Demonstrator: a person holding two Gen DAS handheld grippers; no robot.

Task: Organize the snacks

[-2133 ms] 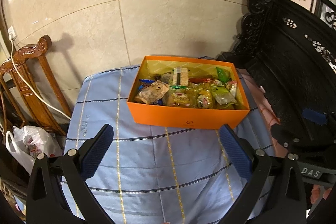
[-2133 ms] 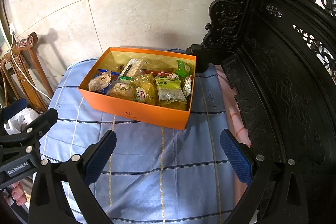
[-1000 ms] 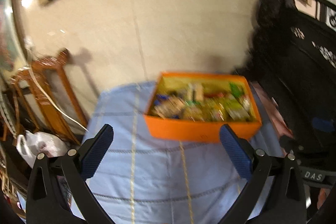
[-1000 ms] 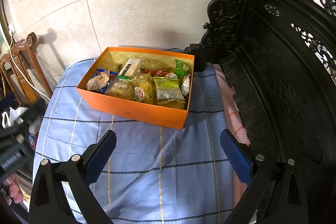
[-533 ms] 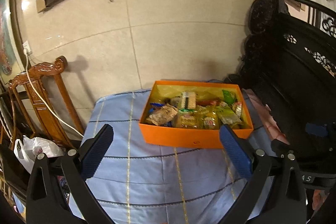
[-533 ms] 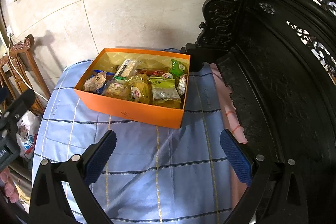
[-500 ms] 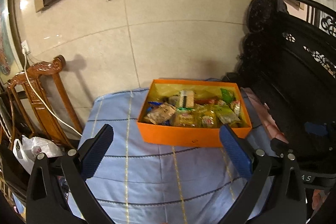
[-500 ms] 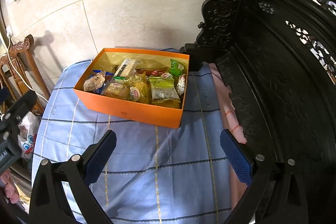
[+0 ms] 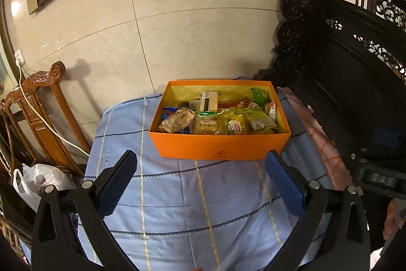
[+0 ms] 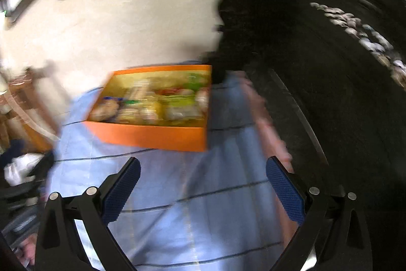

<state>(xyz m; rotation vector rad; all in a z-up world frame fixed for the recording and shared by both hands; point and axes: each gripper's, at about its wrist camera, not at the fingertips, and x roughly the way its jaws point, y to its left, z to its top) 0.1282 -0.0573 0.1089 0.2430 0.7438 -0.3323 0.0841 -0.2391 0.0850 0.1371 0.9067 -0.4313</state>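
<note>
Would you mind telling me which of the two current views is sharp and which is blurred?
Left wrist view: sharp, printing on the snack packets in the orange box is visible, fisheye bends the wall lines. Right wrist view: heavy motion smear, box and packets only colour patches.

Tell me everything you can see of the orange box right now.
The orange box is a rectangular, lidless carton, cardboard by its look, with a yellow lining and a small logo on its near wall. It sits flat on the blue checked cloth, at the far end near the wall, packed with wrapped snacks. Neither hand-held gripper touches it.
</note>
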